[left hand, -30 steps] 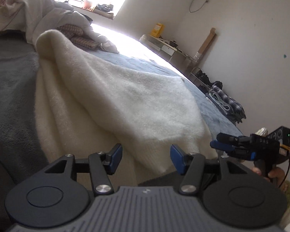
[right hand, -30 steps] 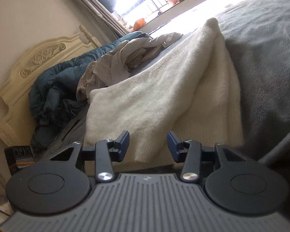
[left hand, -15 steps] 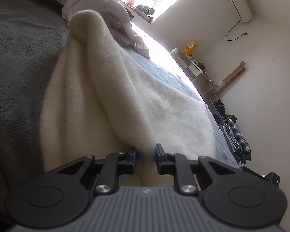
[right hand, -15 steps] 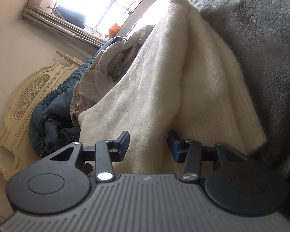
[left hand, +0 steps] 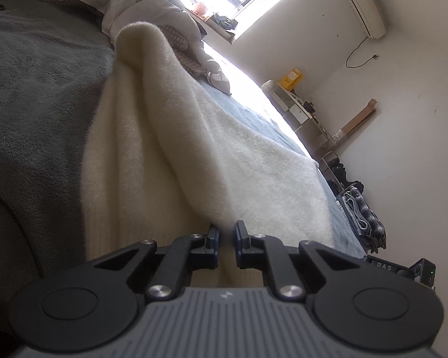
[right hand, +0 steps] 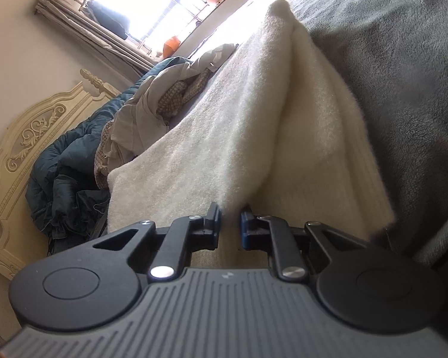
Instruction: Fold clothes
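Since a second ago, both sets of jaws drawn in from wide apart. Left gripper (left hand: 226,240) now clamped on the near hem of the cream sweater (left hand: 176,137); right gripper (right hand: 230,226) closing on the same hem farther along, fabric between. Sweater spread over the grey blanket (left hand: 35,95). Best lifted evenly, hem kept taut.
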The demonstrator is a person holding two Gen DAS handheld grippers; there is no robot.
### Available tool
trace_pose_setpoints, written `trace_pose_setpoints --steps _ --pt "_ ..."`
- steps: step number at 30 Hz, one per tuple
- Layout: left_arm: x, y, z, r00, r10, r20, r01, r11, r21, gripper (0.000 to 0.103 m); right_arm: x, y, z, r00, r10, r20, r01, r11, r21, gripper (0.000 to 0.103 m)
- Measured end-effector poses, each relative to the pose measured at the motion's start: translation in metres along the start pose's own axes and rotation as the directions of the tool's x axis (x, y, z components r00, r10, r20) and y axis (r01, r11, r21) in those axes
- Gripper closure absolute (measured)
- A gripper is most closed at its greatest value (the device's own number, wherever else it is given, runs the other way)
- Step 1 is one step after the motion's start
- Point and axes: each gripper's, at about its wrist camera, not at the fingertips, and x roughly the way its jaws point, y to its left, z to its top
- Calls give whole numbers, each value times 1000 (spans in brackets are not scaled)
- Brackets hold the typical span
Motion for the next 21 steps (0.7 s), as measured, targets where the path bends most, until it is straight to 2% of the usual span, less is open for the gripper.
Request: trace_pose_setpoints --steps 5,7,8,9,11,13,17,19,21 --pt "12 2 -9 999 50 -19 -49 996 73 91 8 -4 -2 999 -36 -10 36 999 -27 91" --pt "10 2 -11 999 42 -17 -40 995 88 87 7 -7 -2 1000 -29 -11 28 999 -20 91" --pt "6 0 -11 999 39 -15 -37 994 101 82 5 -9 -1 1000 -22 -11 22 1000 -14 88" --pt "1 -2 -11 999 38 -11 -36 993 117 71 1 -9 -1 1000 -22 -7 22 1000 -14 87" --pt "-11 -9 -12 999 48 7 -49 985 166 58 -12 -2 1 998 -57 23 58 996 -64 81" --pt "-25 -16 -12 997 57 46 -66 975 211 51 -25 8 1 994 -91 66 99 986 -135 79" --pt "-42 -31 -7 991 0 132 -37 960 279 50 -38 42 2 986 -86 142 128 938 -324 79" --pt "-38 -38 -4 988 -33 150 -14 954 299 49 -33 62 0 985 -42 166 110 901 -419 79" --pt "-25 -43 -2 988 -34 151 -15 950 311 49 -19 78 -7 984 -27 174 112 859 -500 79"
